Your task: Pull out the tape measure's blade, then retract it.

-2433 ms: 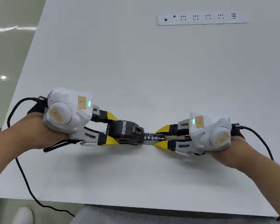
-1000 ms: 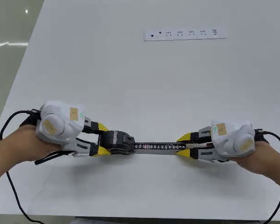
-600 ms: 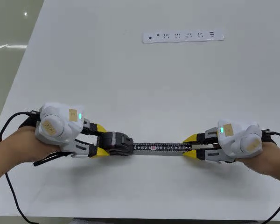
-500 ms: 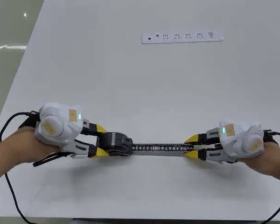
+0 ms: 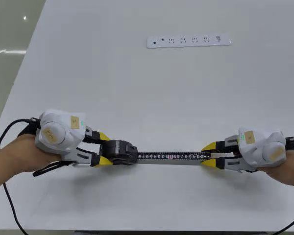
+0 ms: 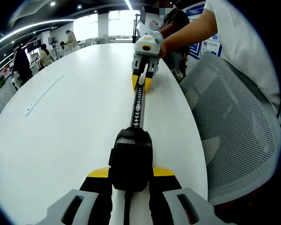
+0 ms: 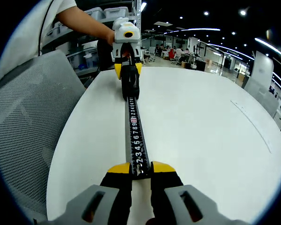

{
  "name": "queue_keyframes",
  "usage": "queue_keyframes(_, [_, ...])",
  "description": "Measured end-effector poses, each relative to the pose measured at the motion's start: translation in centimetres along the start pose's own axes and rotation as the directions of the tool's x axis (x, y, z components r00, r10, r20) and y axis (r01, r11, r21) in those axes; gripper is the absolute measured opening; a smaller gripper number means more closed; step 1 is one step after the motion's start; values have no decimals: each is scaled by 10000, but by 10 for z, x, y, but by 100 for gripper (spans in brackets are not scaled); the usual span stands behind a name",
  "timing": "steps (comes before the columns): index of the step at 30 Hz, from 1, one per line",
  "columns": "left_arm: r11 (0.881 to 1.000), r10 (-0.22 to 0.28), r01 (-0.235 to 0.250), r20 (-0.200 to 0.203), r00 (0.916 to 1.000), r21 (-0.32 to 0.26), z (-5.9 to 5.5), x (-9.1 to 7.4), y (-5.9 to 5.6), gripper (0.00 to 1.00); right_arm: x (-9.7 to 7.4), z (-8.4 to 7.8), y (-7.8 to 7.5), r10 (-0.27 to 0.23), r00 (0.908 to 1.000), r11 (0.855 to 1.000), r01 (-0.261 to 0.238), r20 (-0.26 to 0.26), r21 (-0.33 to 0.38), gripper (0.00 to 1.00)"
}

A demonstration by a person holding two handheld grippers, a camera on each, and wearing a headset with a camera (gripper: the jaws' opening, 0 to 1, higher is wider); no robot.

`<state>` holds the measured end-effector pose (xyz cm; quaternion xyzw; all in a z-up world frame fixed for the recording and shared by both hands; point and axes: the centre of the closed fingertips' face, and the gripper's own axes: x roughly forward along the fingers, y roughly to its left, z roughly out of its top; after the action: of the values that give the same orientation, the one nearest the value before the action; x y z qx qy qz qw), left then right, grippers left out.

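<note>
Tape measure (image 5: 118,152) sits low in the head view, left of centre, over the near edge of the white worktop (image 5: 137,88). Its black case is clamped between the yellow-tipped jaws of the left gripper (image 5: 105,148), which reaches in from the lower left of the frame and is closed on the case from both sides. Whether the case rests on the surface or hangs just above it cannot be told.

The blade (image 5: 171,156) is drawn out of the case and runs straight to the right across the lower middle of the frame, with its printed numbers facing up and a red mark past its midpoint. At the lower right, the right gripper (image 5: 209,154) is closed on the blade's free end, with one yellow jaw tip on each side of it.

In the right gripper view the blade runs from between the jaws up the centre of the frame to the case. In the left gripper view it runs from the case up to the other gripper near the top.

A white power strip (image 5: 188,40) lies in the upper middle of the head view, well apart from both grippers. A grey mesh chair (image 6: 229,140) stands beside the worktop's edge.
</note>
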<state>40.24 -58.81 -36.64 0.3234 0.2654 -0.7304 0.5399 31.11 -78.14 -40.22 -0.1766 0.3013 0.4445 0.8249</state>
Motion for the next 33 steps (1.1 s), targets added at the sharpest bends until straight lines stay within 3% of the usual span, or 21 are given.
queue_keyframes(33, [10000, -5, 4, -123, 9999, -9, 2, 1, 0, 27, -28, -27, 0, -316, 9983, 9989, 332, -489, 330, 12])
